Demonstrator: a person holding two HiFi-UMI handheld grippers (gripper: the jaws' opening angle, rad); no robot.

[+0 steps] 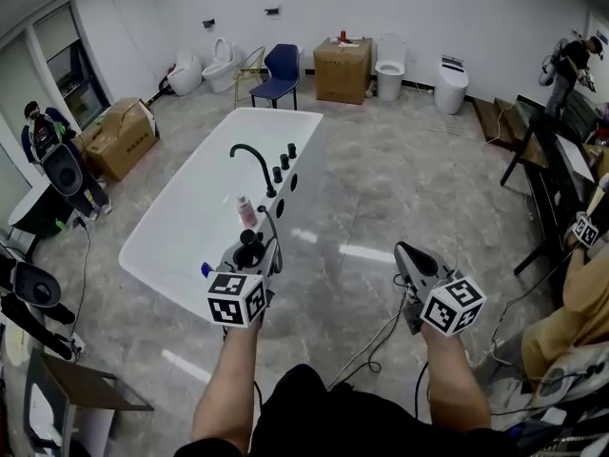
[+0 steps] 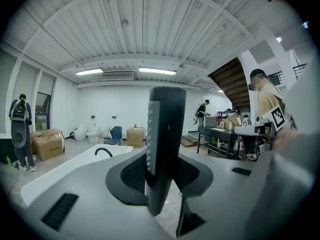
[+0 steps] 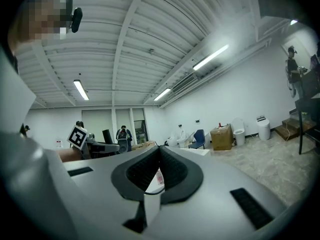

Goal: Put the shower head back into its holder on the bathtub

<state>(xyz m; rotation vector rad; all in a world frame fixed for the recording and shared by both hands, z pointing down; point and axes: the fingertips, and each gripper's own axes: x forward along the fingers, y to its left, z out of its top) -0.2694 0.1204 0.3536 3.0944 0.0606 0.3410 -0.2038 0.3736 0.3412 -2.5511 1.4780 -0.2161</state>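
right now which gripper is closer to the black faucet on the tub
Left. The left gripper, holding the shower head, is at the bathtub edge just short of the faucet; the right gripper is over the floor, right of the bathtub.

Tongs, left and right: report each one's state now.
Left tongs: closed on the black shower head.
Right tongs: closed, nothing held.

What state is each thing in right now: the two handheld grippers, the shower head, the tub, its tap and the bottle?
Left gripper: shut on the shower head.
Right gripper: shut, holding nothing.
Shower head: held by its handle, not yet in its holder.
Bathtub: no water visible.
Faucet: not running.
Pink bottle: standing inside the bathtub.
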